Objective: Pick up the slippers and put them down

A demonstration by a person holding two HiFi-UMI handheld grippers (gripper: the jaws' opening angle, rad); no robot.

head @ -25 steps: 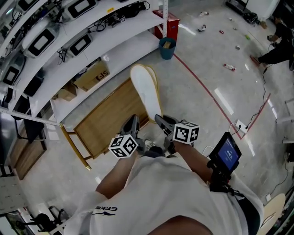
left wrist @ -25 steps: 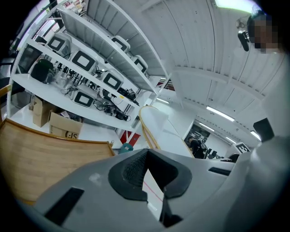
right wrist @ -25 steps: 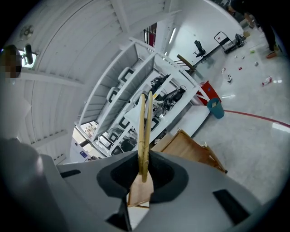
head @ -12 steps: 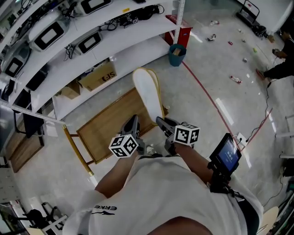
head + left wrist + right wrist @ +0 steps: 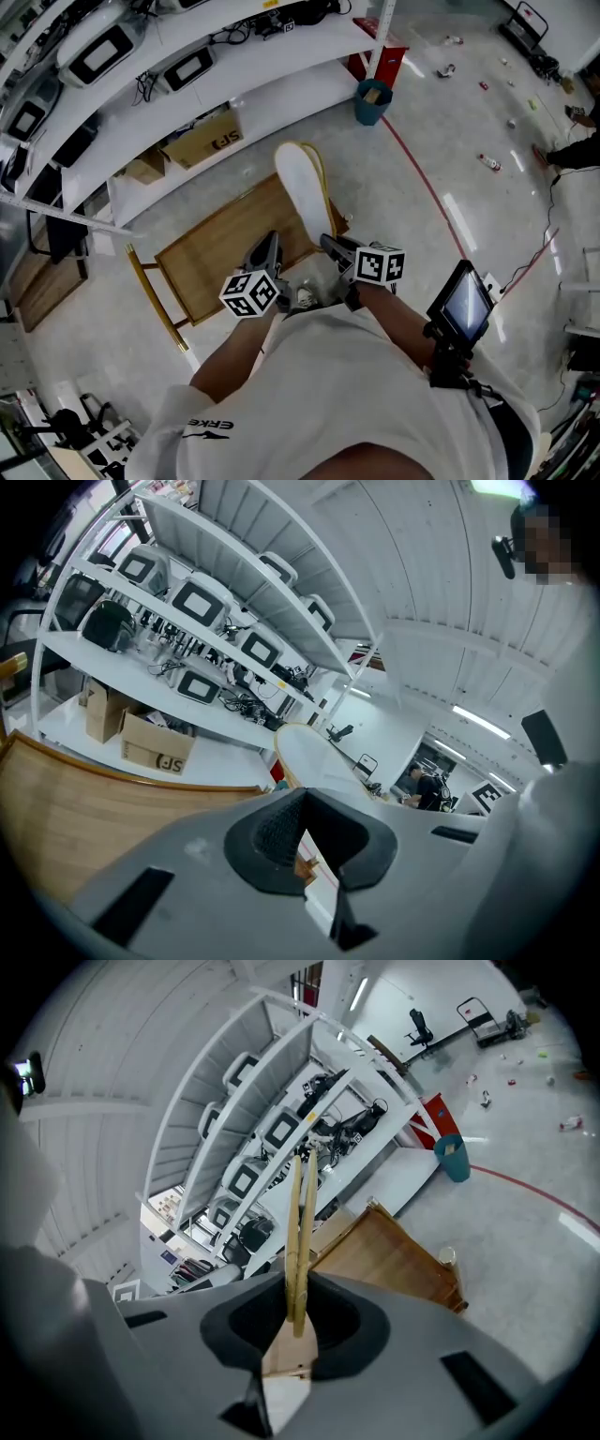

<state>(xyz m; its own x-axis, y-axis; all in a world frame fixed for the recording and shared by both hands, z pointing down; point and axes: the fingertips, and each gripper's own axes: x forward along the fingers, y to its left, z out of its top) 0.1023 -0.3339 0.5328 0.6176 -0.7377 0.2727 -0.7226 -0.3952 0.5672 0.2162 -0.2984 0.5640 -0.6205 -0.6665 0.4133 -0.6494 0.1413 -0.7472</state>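
1. The right gripper [image 5: 333, 249] is clamping the near end of the slippers [image 5: 300, 187], which are stacked flat as 1 pair.
2. Their long axis is pointing from that gripper toward 11 o'clock, over the right edge of the wooden worktop [image 5: 220, 253].
3. The left gripper [image 5: 269, 251] is sitting at the right one's 9 o'clock, jaws together and empty, so I reckon the right hand is doing the lowering.

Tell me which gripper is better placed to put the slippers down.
Right. The right gripper is shut on the slippers, held up near the wooden table; the left gripper holds nothing.
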